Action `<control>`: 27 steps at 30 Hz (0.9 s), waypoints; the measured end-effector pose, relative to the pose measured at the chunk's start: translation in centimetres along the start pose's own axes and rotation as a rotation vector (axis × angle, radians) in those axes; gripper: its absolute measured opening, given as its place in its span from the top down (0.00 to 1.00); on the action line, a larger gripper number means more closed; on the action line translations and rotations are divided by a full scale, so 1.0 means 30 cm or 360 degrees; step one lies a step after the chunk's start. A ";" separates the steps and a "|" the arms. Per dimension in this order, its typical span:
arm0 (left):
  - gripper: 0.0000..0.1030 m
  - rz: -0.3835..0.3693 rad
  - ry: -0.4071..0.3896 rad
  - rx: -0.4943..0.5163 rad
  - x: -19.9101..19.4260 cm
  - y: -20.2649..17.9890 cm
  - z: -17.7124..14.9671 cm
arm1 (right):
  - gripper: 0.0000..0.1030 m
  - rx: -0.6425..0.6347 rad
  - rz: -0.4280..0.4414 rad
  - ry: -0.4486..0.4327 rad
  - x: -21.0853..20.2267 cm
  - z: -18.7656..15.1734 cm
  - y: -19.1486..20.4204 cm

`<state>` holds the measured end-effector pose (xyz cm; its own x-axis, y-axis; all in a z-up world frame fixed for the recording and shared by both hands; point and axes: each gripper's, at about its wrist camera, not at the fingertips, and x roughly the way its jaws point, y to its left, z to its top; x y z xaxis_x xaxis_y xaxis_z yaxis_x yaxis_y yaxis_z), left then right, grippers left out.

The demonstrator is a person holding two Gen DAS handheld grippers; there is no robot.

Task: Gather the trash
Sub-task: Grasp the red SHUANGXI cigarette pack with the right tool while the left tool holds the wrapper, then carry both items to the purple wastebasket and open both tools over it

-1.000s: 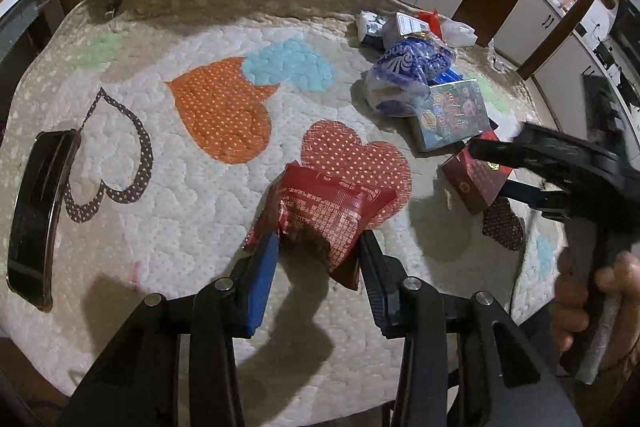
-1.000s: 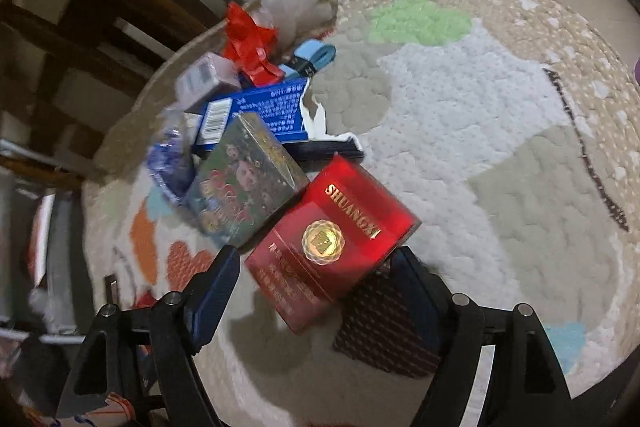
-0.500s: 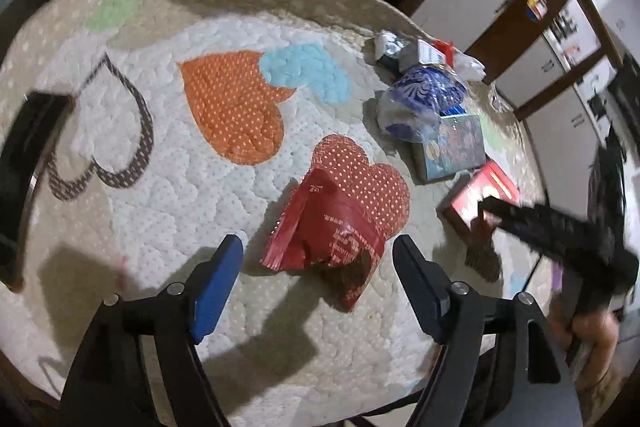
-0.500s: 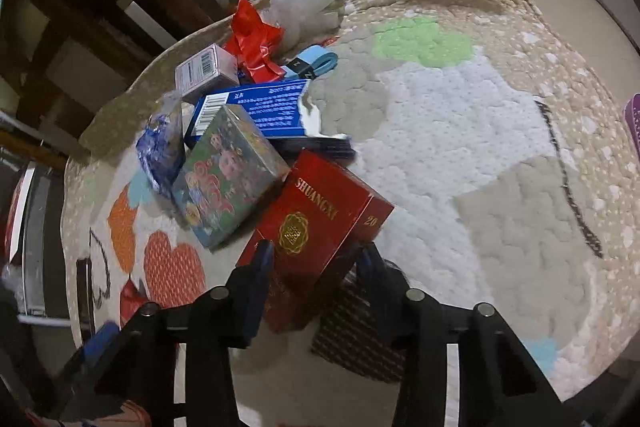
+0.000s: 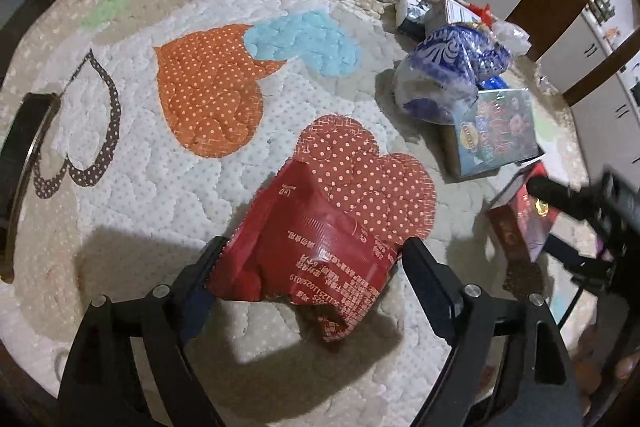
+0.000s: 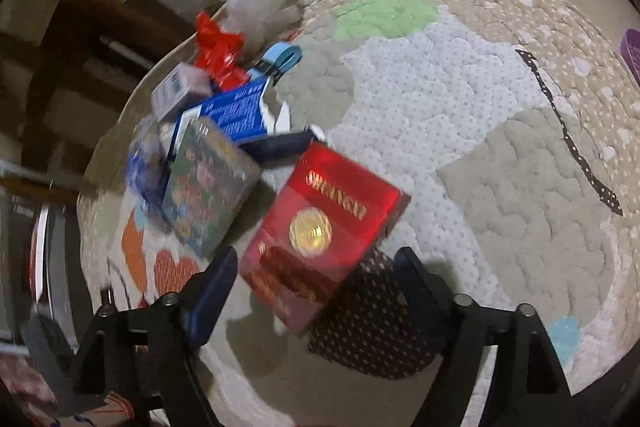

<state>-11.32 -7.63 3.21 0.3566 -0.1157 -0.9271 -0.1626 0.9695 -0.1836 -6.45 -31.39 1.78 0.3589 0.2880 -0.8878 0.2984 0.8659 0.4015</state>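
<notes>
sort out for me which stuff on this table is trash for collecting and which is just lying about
Trash to collect:
- red wrapper, between the opening left tongs
- red box, between the opening right tongs
- cartoon box
- blue box
- blue patterned bag

Lying about:
- heart quilt
- dark flat object at the table edge

Crumpled red wrapper (image 5: 308,251) on quilt, red box (image 6: 320,231) tilted nearby
</notes>
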 end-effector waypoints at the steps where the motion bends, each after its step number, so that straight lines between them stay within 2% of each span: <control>1: 0.18 0.0017 -0.0008 0.0005 0.000 -0.002 -0.001 | 0.15 0.0011 -0.0024 -0.0009 0.007 0.005 0.008; 2: 0.21 0.0038 -0.0019 0.0017 -0.003 -0.004 -0.004 | 0.13 0.0006 -0.0080 -0.0024 0.018 0.010 0.025; 3: 0.31 0.0068 -0.0038 0.0033 -0.012 -0.006 -0.007 | 0.10 -0.0023 -0.0134 -0.0029 0.029 0.011 0.044; 4: 0.46 0.0081 -0.0053 0.0042 -0.018 -0.002 -0.008 | 0.08 -0.0086 -0.0198 -0.0033 0.047 0.009 0.069; 5: 0.49 0.0071 -0.0068 0.0047 -0.033 0.008 -0.008 | 0.07 -0.0145 -0.0252 -0.0039 0.058 0.005 0.091; 7: 0.58 -0.0028 -0.0041 0.0018 -0.053 0.037 -0.004 | 0.13 -0.0290 -0.0359 -0.0028 0.073 -0.012 0.132; 8: 0.59 -0.0057 -0.0037 0.0005 -0.061 0.050 -0.004 | 0.25 -0.0335 -0.0366 -0.0050 0.064 -0.019 0.138; 9: 0.59 -0.0097 -0.0041 -0.0006 -0.072 0.063 -0.007 | 0.32 -0.0348 -0.0356 -0.0064 0.054 -0.023 0.135; 11: 0.60 -0.0157 -0.0057 -0.0011 -0.094 0.089 -0.013 | 0.36 -0.0318 -0.0272 -0.0049 0.025 -0.025 0.097; 18: 0.60 -0.0211 -0.0131 0.0080 -0.189 0.081 -0.051 | 0.36 -0.0330 -0.0116 -0.0139 -0.122 -0.065 -0.043; 27: 0.60 -0.0235 -0.0257 0.0350 -0.318 -0.078 -0.074 | 0.36 -0.0272 -0.0023 -0.0291 -0.290 -0.123 -0.181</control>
<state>-16.37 -9.28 11.77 0.5058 -0.2400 -0.8286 0.0984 0.9703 -0.2209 -14.44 -37.08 6.49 0.5145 0.2099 -0.8314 0.1562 0.9304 0.3316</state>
